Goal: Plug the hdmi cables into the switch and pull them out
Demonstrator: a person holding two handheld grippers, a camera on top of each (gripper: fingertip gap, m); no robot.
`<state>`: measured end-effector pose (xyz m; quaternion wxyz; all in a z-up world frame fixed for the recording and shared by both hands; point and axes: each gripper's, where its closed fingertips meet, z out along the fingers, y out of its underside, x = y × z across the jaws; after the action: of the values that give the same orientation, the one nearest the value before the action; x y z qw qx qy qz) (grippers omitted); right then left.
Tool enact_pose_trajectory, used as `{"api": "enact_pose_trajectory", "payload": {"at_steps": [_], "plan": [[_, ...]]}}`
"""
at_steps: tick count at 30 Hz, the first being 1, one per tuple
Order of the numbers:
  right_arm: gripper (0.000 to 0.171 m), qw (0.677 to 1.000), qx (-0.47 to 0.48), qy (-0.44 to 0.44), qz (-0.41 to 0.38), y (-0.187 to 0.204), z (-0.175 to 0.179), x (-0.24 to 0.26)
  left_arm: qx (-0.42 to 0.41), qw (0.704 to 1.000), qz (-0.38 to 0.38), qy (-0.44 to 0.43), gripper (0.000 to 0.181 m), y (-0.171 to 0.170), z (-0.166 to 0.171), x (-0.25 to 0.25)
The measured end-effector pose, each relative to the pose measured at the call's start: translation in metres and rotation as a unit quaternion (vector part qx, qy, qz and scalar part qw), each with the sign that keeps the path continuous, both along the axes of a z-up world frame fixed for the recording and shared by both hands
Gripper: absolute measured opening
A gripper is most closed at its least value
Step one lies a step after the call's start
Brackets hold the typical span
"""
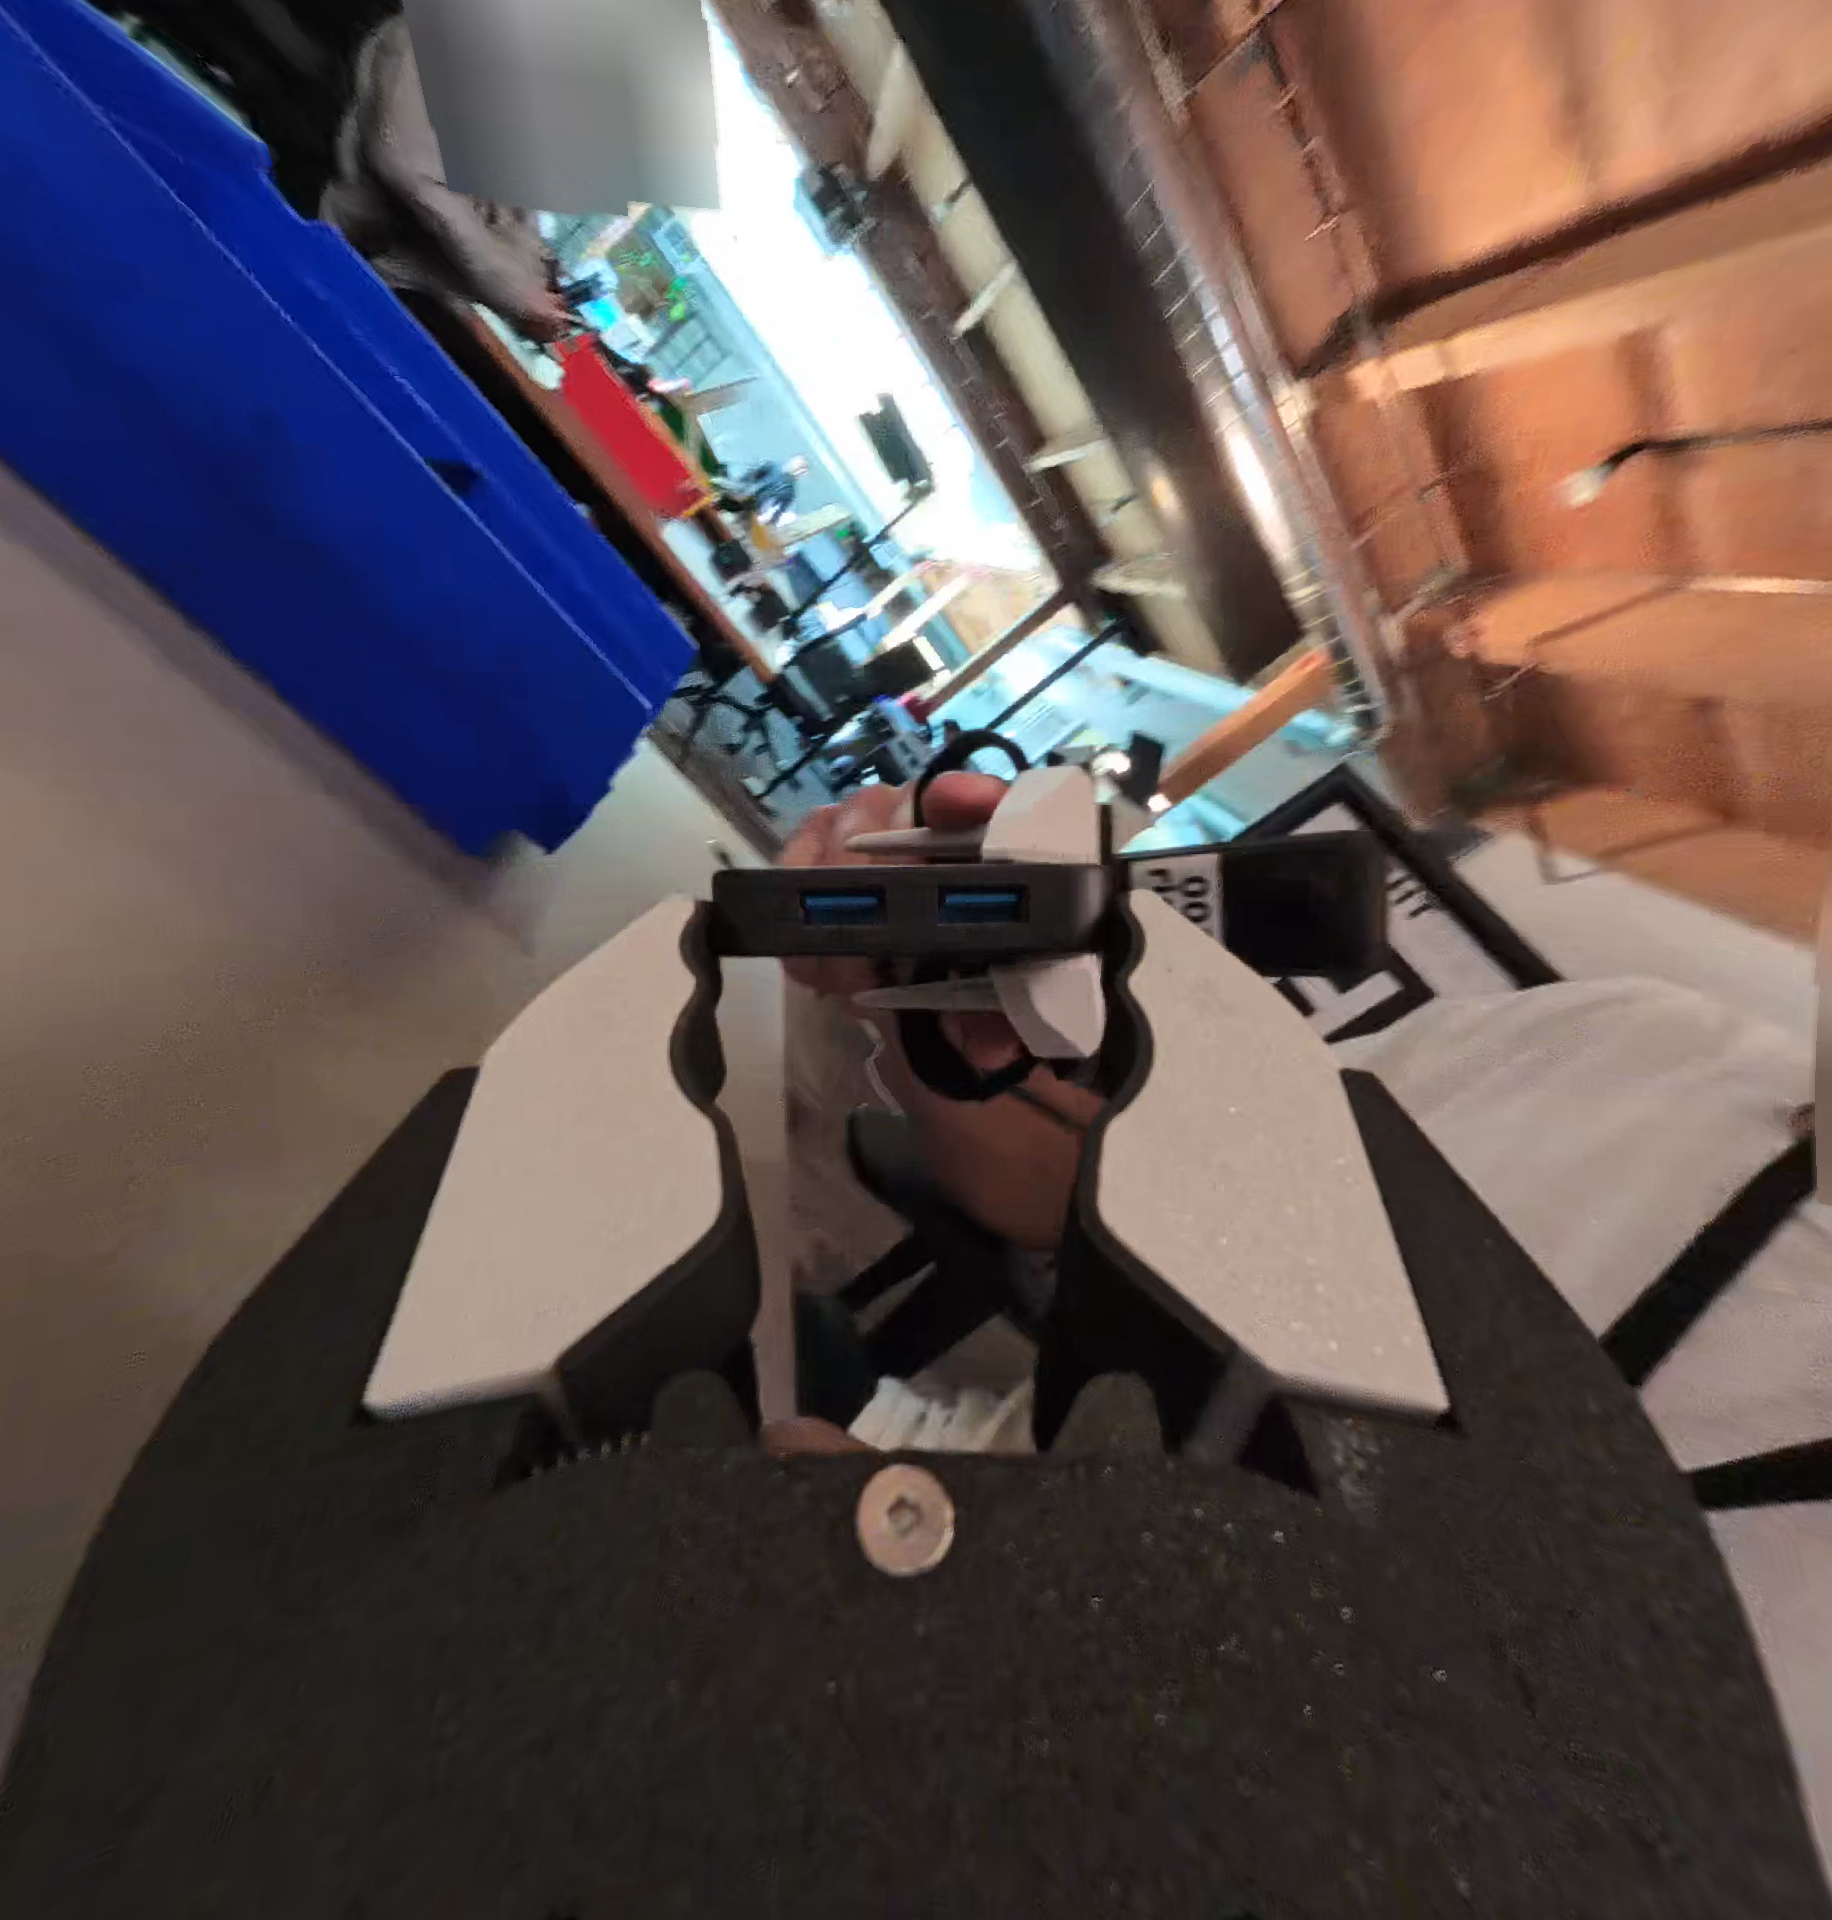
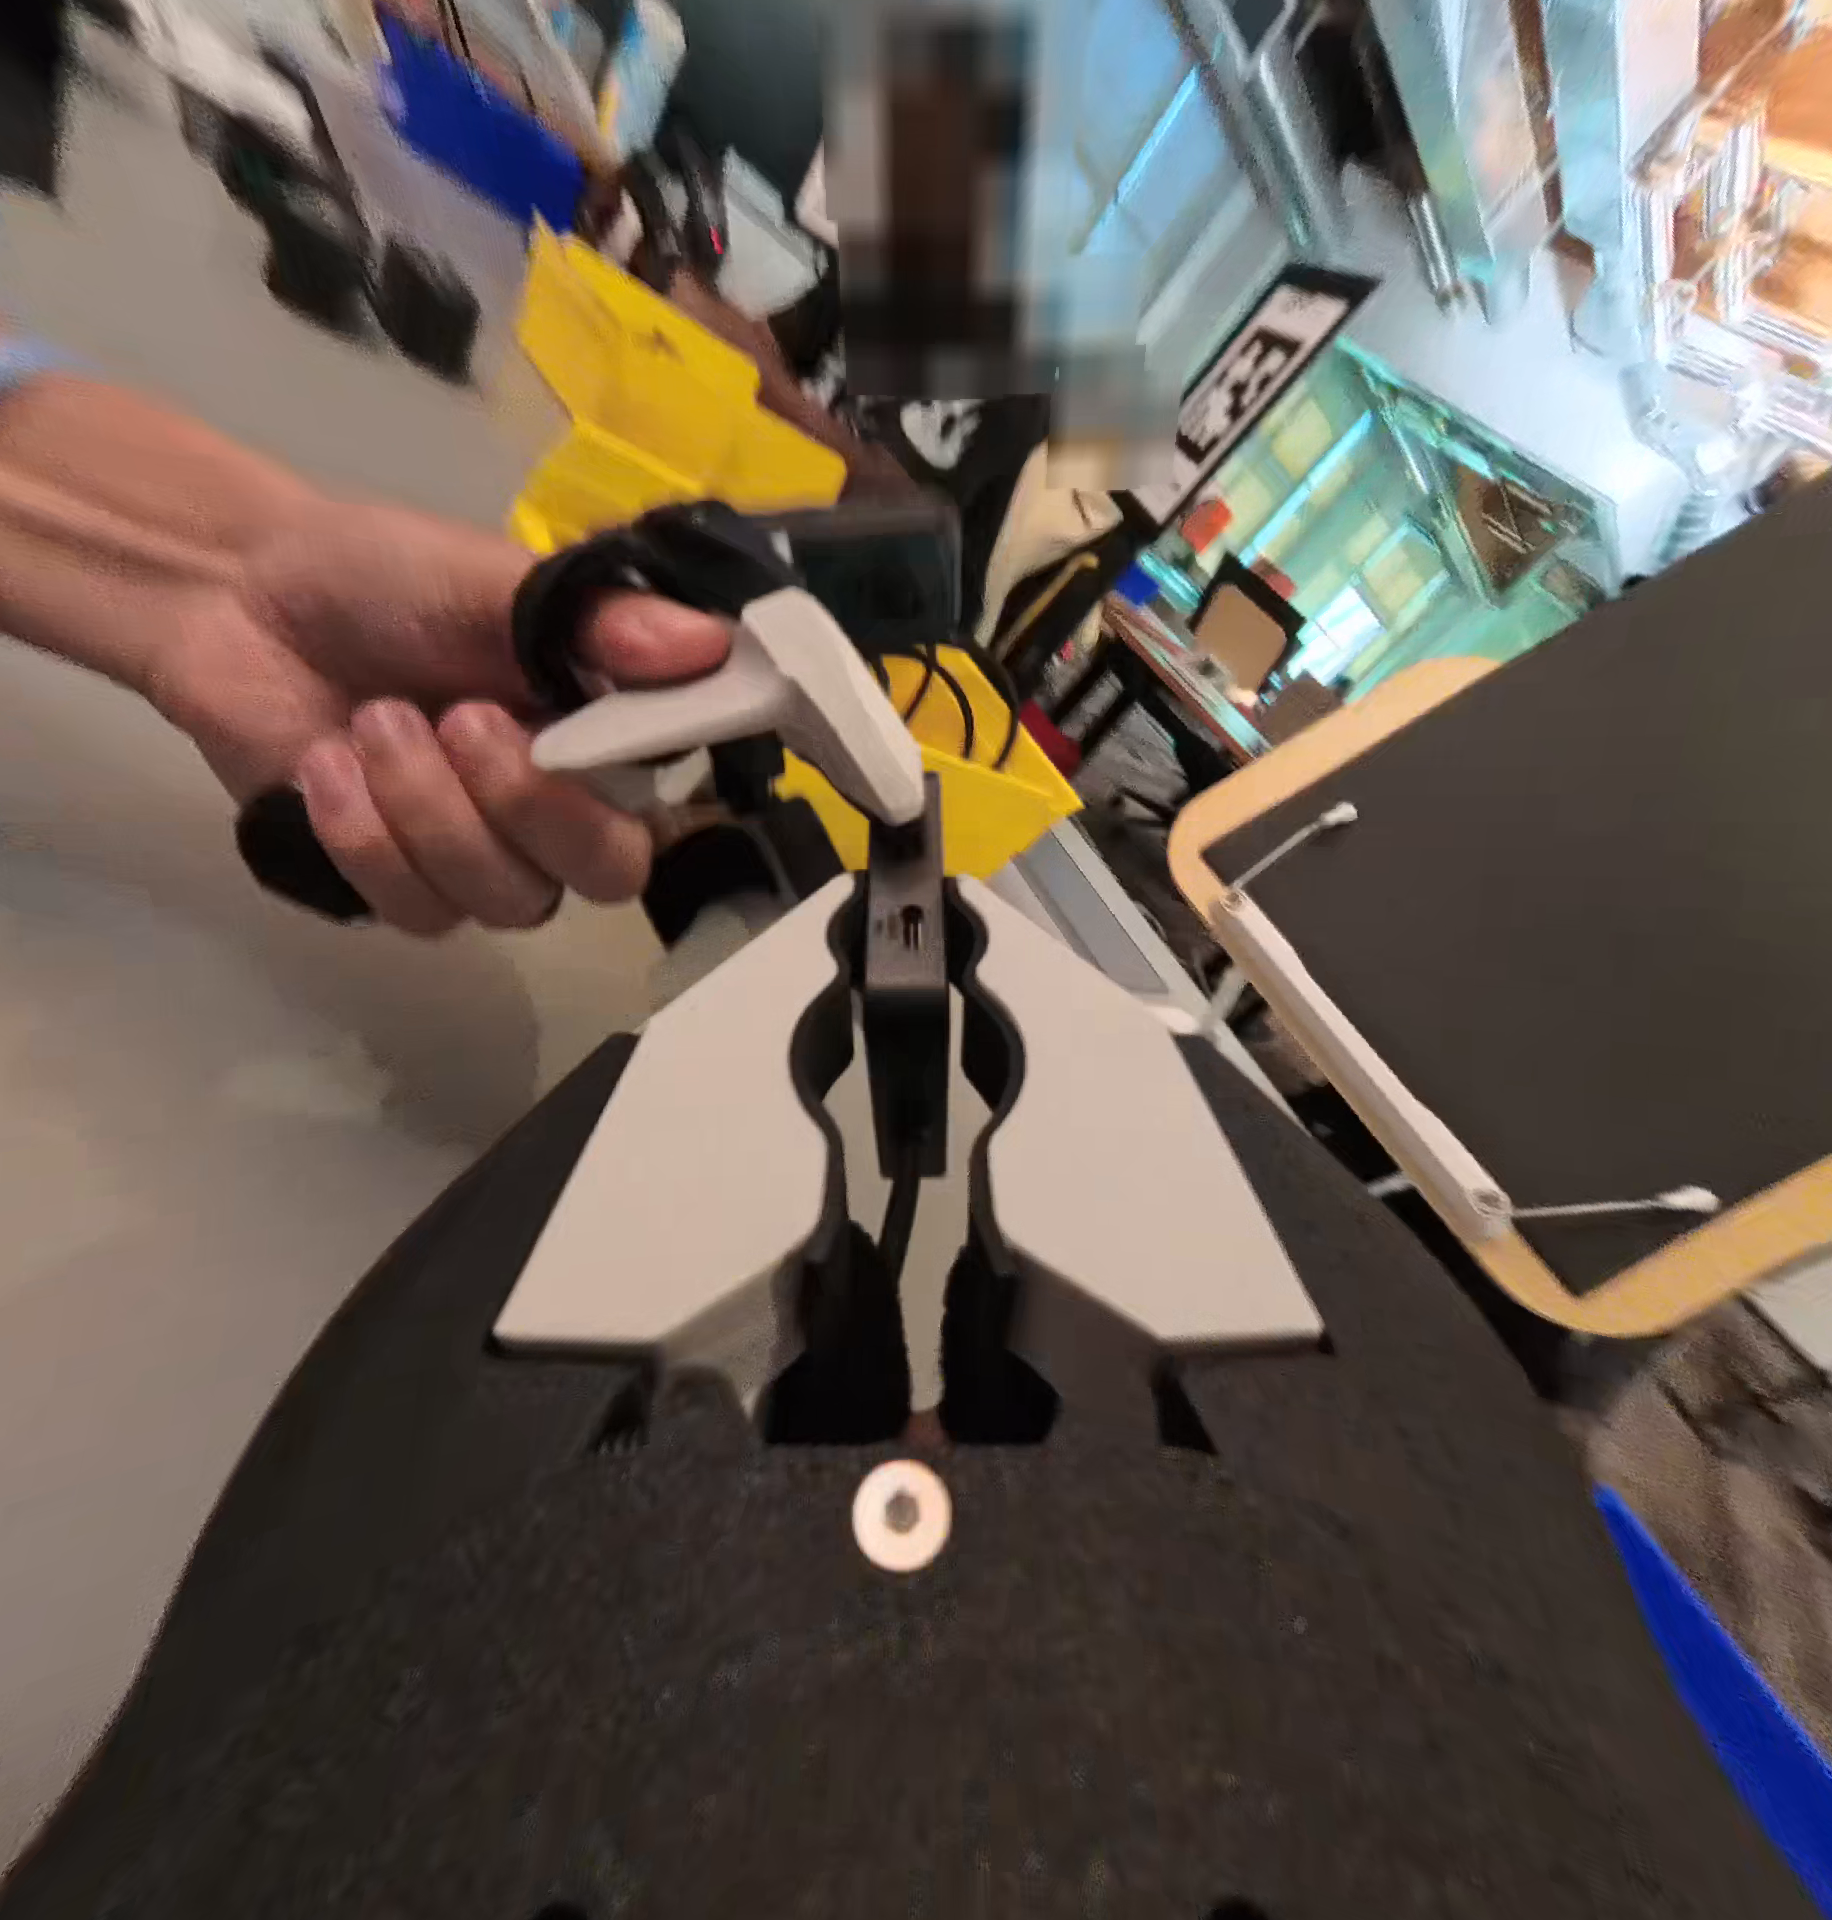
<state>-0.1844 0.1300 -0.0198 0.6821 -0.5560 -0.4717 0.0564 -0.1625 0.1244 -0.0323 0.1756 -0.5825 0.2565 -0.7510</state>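
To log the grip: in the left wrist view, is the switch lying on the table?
No: the left gripper holds the switch in the air.

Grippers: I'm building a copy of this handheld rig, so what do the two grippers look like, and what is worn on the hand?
Each gripper, left and right, has a rough black body with a silver hex screw and two pale grey fingers with wavy black inner edges. The hand slips through black finger loops; a blue cuff shows at the wrist.

Each view is taken close along its own gripper's fingers, both tilted and facing one another, and the switch point(image 1: 912, 912) held between left gripper point(image 1: 912, 925) and right gripper point(image 2: 904, 935) is shared.
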Motion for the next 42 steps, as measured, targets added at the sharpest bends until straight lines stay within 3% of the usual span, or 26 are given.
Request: {"api": "enact_pose_trajectory", "payload": {"at_steps": [4, 10, 14, 20, 24, 29, 36, 38, 42], "plan": [[0.014, 1.000, 0.016, 0.004, 0.004, 0.002, -0.004, 0.002, -0.034, 0.999, -0.008, -0.040, 0.070, 0.000, 0.000, 0.002], [0.012, 0.999, 0.039, 0.003, 0.002, 0.004, -0.007, 0.004, -0.013, 0.999, -0.001, -0.035, 0.070, 0.001, -0.001, 0.004], [0.012, 0.996, 0.059, -0.051, -0.043, 0.037, -0.012, 0.020, 0.059, 0.995, 0.062, 0.060, 0.071, 0.013, -0.023, -0.003], [0.013, 0.978, 0.050, -0.153, -0.131, 0.155, -0.056, 0.062, 0.264, 0.927, 0.122, 0.238, 0.058, -0.026, -0.064, -0.041], [0.013, 0.977, 0.017, -0.136, -0.162, 0.181, -0.075, 0.033, 0.316, 0.880, 0.200, 0.292, 0.055, -0.048, -0.085, -0.079], [0.013, 0.976, 0.043, -0.155, -0.144, 0.191, -0.102, 0.000, 0.321, 0.856, 0.250, 0.318, 0.051, -0.055, -0.101, -0.111], [0.012, 0.968, 0.157, -0.116, -0.155, 0.194, -0.081, 0.018, 0.281, 0.847, 0.336, 0.300, 0.047, -0.026, -0.080, -0.147], [0.012, 0.980, 0.123, -0.067, -0.139, 0.192, -0.075, 0.016, 0.261, 0.851, 0.346, 0.296, 0.044, -0.019, -0.077, -0.156], [0.012, 0.979, 0.125, -0.077, -0.139, 0.193, -0.078, 0.017, 0.237, 0.846, 0.360, 0.314, 0.041, 0.018, -0.062, -0.177]]}}
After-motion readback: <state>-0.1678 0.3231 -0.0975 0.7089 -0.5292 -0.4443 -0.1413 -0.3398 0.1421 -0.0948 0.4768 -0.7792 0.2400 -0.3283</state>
